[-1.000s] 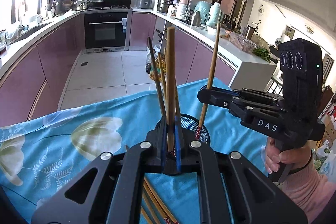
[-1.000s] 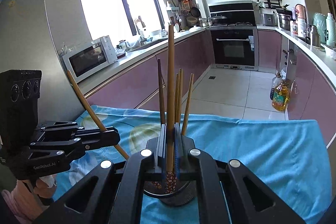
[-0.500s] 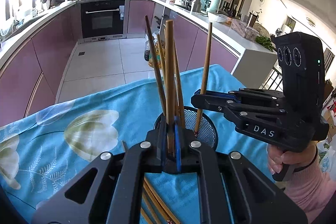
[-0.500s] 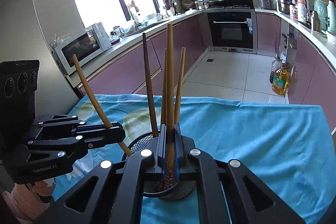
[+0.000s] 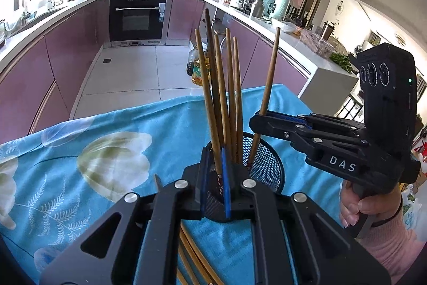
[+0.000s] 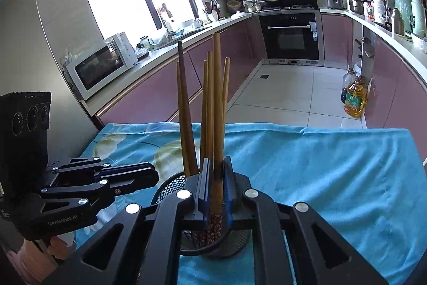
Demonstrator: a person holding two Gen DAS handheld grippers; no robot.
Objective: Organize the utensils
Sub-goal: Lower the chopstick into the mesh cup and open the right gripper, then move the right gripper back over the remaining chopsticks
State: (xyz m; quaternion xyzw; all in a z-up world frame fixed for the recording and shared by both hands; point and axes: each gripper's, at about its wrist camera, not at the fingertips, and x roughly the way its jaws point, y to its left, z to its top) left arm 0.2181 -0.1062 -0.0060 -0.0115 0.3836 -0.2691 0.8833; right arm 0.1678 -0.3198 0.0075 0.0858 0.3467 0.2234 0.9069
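- On the left, the left gripper [image 5: 213,172] sits low over the near rim of the black mesh holder [image 5: 269,170]. Its jaws stand a narrow gap apart, and a chopstick stands between the blue pads. From the left wrist view I cannot tell whether the pads press it or have just let go; the right wrist view shows no chopstick in those jaws.
- Below that gripper, several loose chopsticks [image 5: 192,253] lie flat on the blue floral cloth [image 5: 106,151] — work left to do, I judge.
- In the middle, the bundle of chopsticks [image 6: 205,108] stands nearly upright in the holder, fanning a little at the tops.
- To the right, the right gripper [image 6: 214,191] is closed on a single chopstick [image 5: 268,82]. It is held upright with its patterned lower end already inside the holder's rim, apart from the bundle.
- Step in hand, as I read it: dropping chopsticks into the holder, one per hand.
- The next move calls for the right jaws to part so the stick falls in, then a lift straight up — sideways travel could catch the bundle or tip the light holder. After that, the left should reach for a loose stick on the cloth.
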